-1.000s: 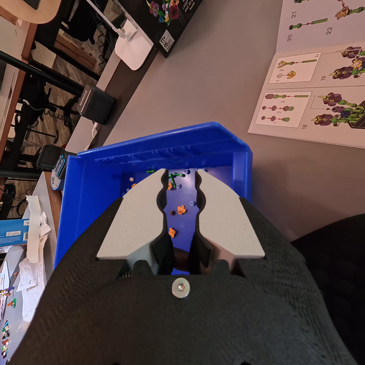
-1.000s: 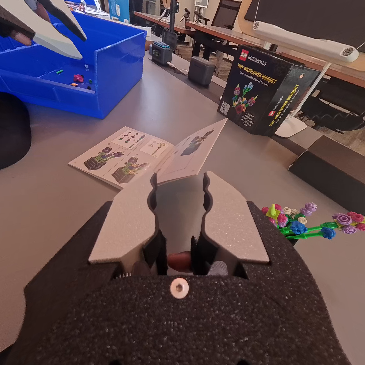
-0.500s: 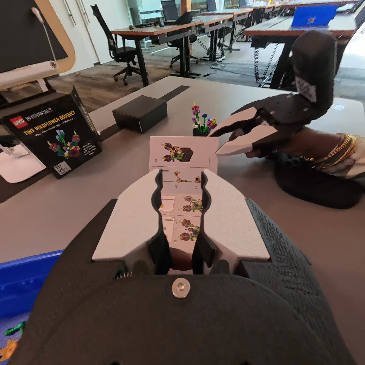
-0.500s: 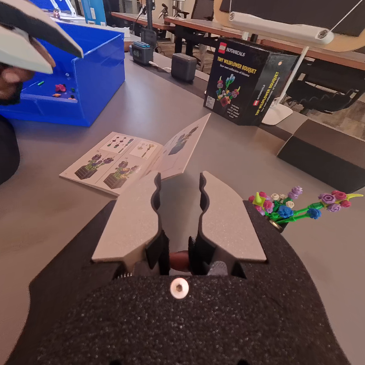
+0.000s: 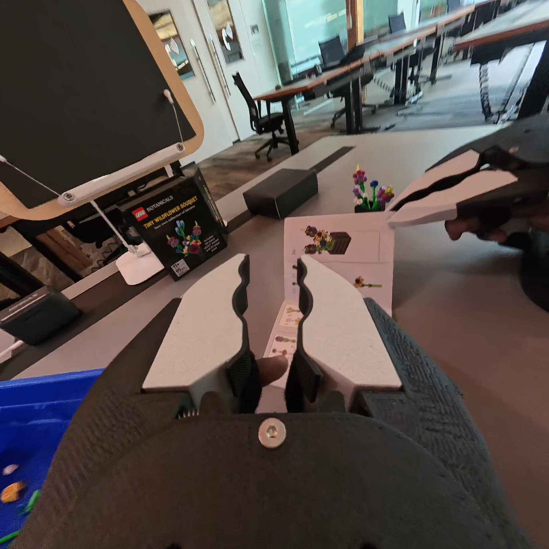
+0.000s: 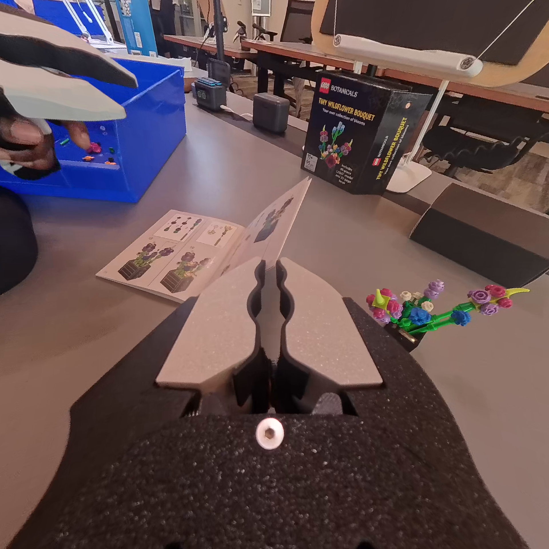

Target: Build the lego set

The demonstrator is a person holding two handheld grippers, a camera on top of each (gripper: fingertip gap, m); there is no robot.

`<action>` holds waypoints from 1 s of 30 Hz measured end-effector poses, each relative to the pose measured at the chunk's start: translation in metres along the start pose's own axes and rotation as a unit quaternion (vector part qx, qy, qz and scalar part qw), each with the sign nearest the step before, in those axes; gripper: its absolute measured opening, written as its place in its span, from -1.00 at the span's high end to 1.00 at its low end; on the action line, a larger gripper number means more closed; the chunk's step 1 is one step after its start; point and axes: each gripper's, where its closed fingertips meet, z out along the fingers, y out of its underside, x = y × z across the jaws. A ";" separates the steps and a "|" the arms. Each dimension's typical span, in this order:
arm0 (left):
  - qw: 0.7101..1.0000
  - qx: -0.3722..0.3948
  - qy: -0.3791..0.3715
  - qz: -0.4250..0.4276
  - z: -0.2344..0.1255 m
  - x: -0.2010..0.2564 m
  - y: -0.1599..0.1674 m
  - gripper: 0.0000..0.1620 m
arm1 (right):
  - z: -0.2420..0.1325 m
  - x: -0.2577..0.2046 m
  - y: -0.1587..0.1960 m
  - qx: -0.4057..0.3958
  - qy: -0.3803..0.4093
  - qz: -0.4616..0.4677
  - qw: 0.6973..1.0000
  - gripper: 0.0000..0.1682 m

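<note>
My plastic brick flower bouquet in its dark pot (image 6: 416,315) looks nearly built, a few loose small pieces (image 6: 95,147) left in the blue plastic bin (image 6: 154,118); left claw (image 5: 272,261) apart and empty, right claw (image 6: 269,263) almost together on nothing.

Each camera sits just behind its own tool, looking forward low over the grey surface (image 5: 445,341). Both views share the open paper instruction booklet (image 5: 341,237) (image 6: 178,252) and the black cardboard box (image 5: 181,231) (image 6: 350,133) beyond it.
</note>
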 end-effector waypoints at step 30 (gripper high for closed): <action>0.999 0.002 -0.036 0.004 0.036 -0.014 -0.013 1.00 | -0.015 -0.049 -0.070 0.107 0.008 -0.049 0.993 0.99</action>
